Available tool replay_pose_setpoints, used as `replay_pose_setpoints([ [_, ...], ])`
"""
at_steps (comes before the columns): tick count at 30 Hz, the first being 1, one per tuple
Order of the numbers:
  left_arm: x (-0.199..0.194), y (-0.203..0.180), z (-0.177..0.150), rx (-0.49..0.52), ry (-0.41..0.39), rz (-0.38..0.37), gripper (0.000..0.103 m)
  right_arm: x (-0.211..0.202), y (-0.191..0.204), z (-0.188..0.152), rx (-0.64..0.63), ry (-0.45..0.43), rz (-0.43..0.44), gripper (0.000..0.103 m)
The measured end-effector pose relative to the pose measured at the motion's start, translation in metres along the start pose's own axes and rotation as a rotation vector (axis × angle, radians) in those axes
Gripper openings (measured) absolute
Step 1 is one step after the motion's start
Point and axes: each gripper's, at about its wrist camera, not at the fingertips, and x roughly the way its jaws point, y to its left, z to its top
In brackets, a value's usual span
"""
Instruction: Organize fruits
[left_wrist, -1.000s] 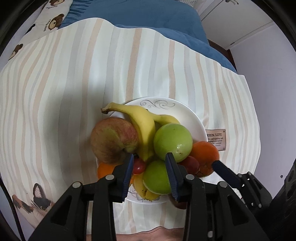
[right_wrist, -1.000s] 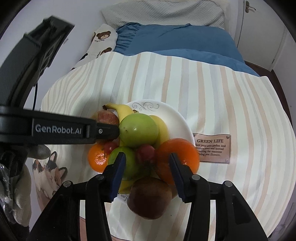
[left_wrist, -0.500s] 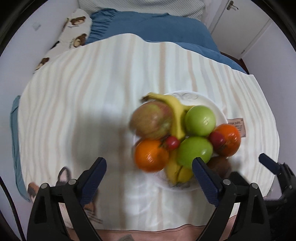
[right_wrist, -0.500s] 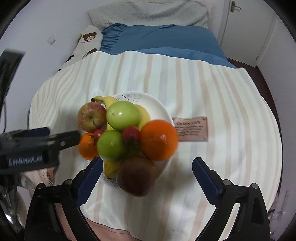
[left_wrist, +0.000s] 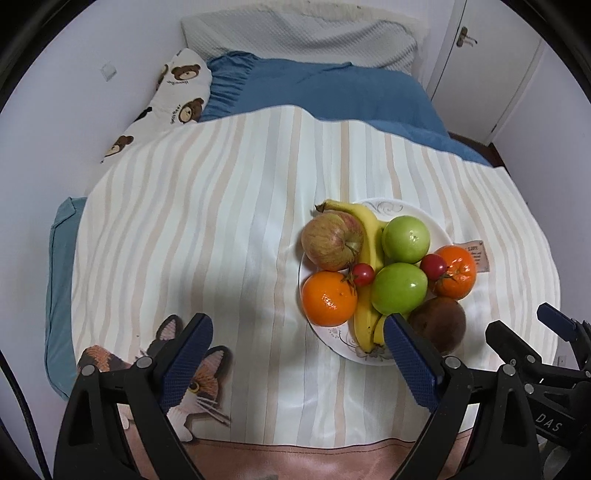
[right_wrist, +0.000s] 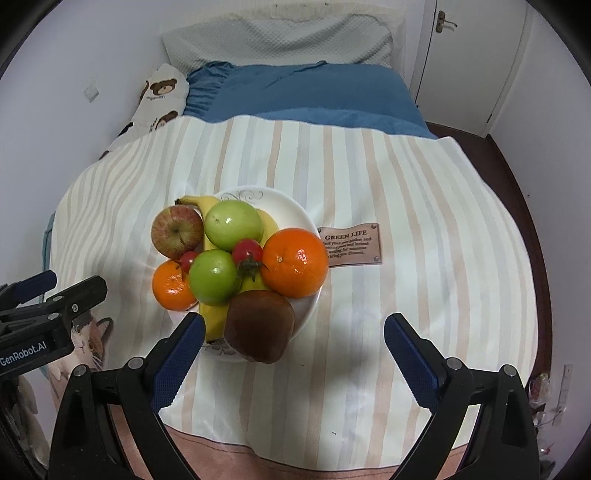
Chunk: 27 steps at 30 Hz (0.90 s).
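Two green apples (right_wrist: 233, 225) sit atop the pile on a white plate (right_wrist: 291, 212), w/ a red apple (right_wrist: 177, 232), bananas (left_wrist: 369, 236), two oranges (right_wrist: 294, 262), two cherry tomatoes (right_wrist: 247, 251) and a brown fruit (right_wrist: 260, 325) at the near rim. Plate rests on a striped cloth (right_wrist: 406, 221), just beside a "GREEN LIFE" tag (right_wrist: 351, 244). Left gripper (left_wrist: 299, 347) and right gripper (right_wrist: 295, 347) hang above, jaws spread wide, nothing btwn them. Blue bedding (right_wrist: 314, 92) lies beyond.

Black tongs (left_wrist: 297, 354), blue textured pads, silver screws, white GenRobot.AI lettering (right_wrist: 23, 351)
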Motion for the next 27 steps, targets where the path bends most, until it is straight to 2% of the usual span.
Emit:
replay_pose_setpoints([
  [5, -0.037, 0.0, -0.013, -0.001, -0.067, 0.01, 0.095, -0.036, 0.002, -0.006, 0.001, -0.058, 0.005, 0.1],
  [12, -0.101, -0.003, -0.046, 0.016, -0.168, 0.027, 0.095, -0.108, 0.005, -0.036, -0.008, -0.157, 0.019, 0.102],
  [27, -0.202, -0.009, -0.105, 0.013, -0.254, -0.027, 0.095, -0.238, 0.003, -0.101, -0.014, -0.285, 0.055, 0.102],
])
